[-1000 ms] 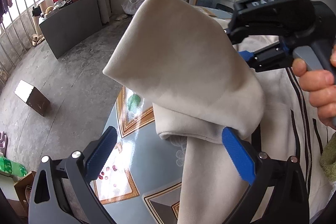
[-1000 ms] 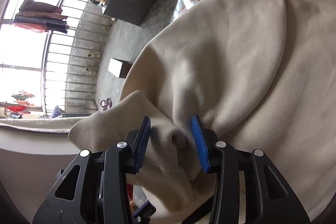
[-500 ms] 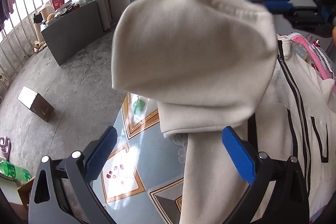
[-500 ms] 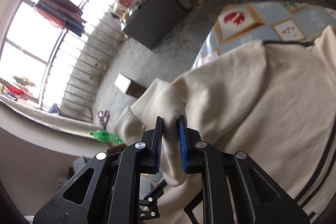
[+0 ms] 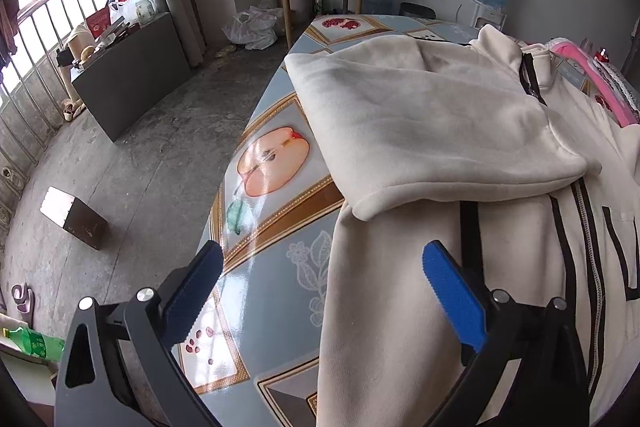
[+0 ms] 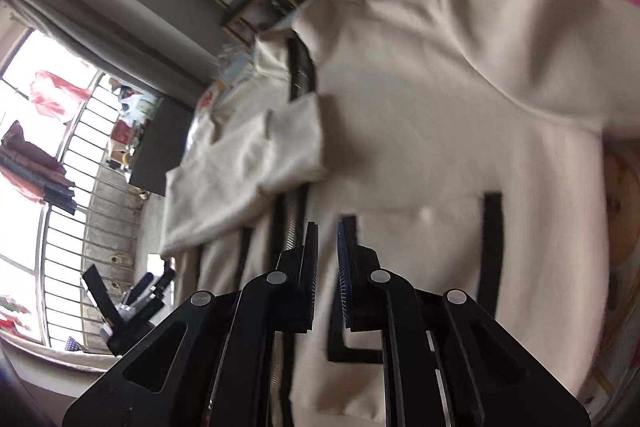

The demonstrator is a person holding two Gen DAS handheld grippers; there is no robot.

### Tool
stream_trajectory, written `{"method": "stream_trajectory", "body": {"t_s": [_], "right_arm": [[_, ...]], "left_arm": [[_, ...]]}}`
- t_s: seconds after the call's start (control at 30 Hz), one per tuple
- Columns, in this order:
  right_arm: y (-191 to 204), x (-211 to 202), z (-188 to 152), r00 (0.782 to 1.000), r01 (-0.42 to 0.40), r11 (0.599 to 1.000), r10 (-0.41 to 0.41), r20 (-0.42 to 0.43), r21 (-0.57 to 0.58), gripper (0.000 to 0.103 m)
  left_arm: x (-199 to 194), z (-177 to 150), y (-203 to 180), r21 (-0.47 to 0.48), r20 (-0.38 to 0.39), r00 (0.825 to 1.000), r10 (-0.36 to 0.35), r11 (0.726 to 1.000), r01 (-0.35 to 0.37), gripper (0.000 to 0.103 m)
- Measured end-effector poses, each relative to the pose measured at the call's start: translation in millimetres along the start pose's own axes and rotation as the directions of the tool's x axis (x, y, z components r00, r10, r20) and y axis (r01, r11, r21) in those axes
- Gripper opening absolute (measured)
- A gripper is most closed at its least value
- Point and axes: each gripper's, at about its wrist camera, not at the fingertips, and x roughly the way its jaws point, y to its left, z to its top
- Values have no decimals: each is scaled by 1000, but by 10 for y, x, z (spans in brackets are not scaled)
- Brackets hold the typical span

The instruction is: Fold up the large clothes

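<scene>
**Sleeve laid across jacket**

Concrete-floored room, barred window. Table with fruit-print cover carries a cream jacket. Its sleeve lies folded across the jacket's chest. Left gripper hovers over the jacket's edge, jaws wide, holding nothing. Right gripper above the jacket's zip, jaws nearly together, nothing between them.

sleeve: a second ago the cream jacket's sleeve hung lifted in the air; now it lies flat across the jacket's chest, cuff toward the right.
right gripper: the right gripper was clamped on the sleeve; now nothing sits between its nearly closed jaws, and it hovers over the jacket front.
left view: right gripper and the hand holding it have gone from sight.
</scene>
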Motion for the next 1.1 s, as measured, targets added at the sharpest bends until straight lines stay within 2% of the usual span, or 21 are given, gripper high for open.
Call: {"method": "stream_trajectory", "body": {"t_s": [0.07, 0.13, 0.23, 0.27, 0.43, 0.47, 0.5, 0.53, 0.63, 0.7, 0.77, 0.8, 0.87, 0.93, 1.0, 1.1], "right_arm": [[-74, 45, 49, 999, -30, 999, 30, -10, 11, 20], [23, 70, 150, 998, -59, 998, 59, -4, -10, 36], [262, 131, 332, 994, -103, 994, 102, -22, -39, 39], [327, 197, 406, 995, -98, 994, 96, -29, -56, 39], [535, 721, 662, 996, 62, 987, -72, -60, -151, 41], [568, 813, 669, 992, 83, 981, -97, -74, -175, 40], [622, 860, 666, 991, 103, 973, -119, -67, -208, 34], [691, 882, 659, 988, 121, 962, -140, -61, -245, 23], [851, 847, 661, 987, 134, 946, -152, -41, -295, 4], [919, 649, 726, 994, 105, 953, -106, 10, -285, 3], [925, 379, 845, 997, 43, 968, -27, 66, -246, 3], [901, 192, 897, 995, 10, 976, 13, 101, -219, 3], [817, -163, 953, 981, 0, 983, 36, 193, -185, 2], [657, -449, 949, 964, 23, 989, 17, 266, -147, 2], [391, -646, 876, 955, 52, 994, -22, 297, -95, 3], [-36, -630, 707, 962, 108, 994, -101, 253, -14, 3]], "left_arm": [[39, 21, -22, 9, -9, 1000, 14, 1000, -14, 98], [94, 41, -14, 15, -31, 999, 34, 999, -33, 98], [165, 40, -26, 6, -53, 997, 56, 998, -56, 98], [188, 39, -20, 1, -60, 996, 66, 998, -66, 98], [282, 51, 23, -33, -86, 992, 90, 995, -94, 98], [287, 61, 28, -35, -87, 992, 94, 995, -97, 98], [290, 73, 29, -33, -86, 991, 101, 994, -104, 98], [293, 84, 25, -30, -84, 991, 108, 993, -110, 98], [300, 111, 28, -34, -84, 990, 113, 993, -116, 98], [312, 112, 23, -37, -83, 990, 113, 993, -116, 98], [315, 115, 33, -42, -85, 990, 111, 992, -115, 98], [318, 118, 35, -42, -85, 990, 110, 993, -114, 98], [322, 122, 34, -42, -86, 990, 112, 992, -116, 98], [323, 120, 37, -42, -86, 990, 110, 993, -114, 98], [326, 109, 37, -43, -89, 990, 108, 993, -112, 98], [328, 130, 50, -36, -91, 989, 116, 992, -120, 98]]}}
